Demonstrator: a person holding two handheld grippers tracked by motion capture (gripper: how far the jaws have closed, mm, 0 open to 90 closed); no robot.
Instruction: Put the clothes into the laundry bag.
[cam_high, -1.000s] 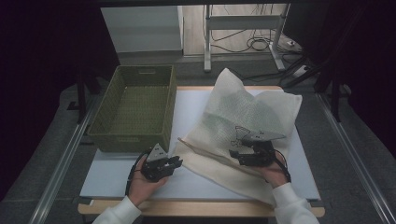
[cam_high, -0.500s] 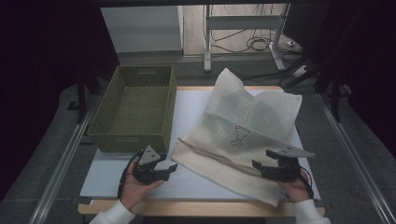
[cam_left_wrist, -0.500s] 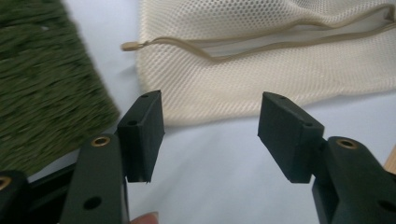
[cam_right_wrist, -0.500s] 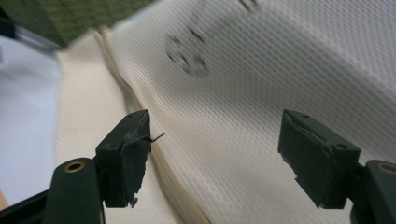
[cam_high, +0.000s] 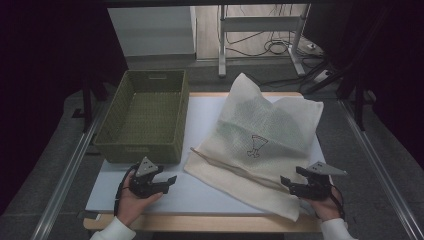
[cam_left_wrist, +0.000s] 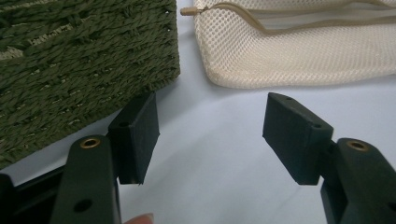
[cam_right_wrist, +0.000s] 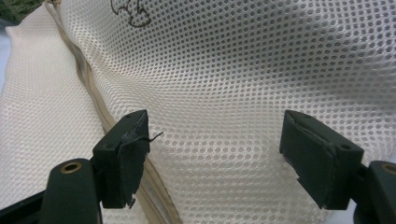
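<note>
Claws both apart: left claw (cam_high: 170, 180) near basket (cam_high: 145, 117), right claw (cam_high: 285, 182) at mesh laundry bag (cam_high: 265, 145); soft, light, probably best pinched by zipper edge (cam_right_wrist: 88, 79).

On the white table top (cam_high: 210, 115), at left: 1 green woven basket (cam_high: 145, 150), open side up, nothing visible inside. Just right of it, apart: 1 cream mesh bag (cam_high: 270, 120), lying flat and rumpled, with a small printed figure (cam_high: 256, 146) and a tan zipper (cam_right_wrist: 88, 79) along the near fold. Beyond the table: a metal stand (cam_high: 220, 40), cables (cam_high: 272, 47) on the floor. Along the 2 table sides: metal rails (cam_high: 65, 175).
</note>
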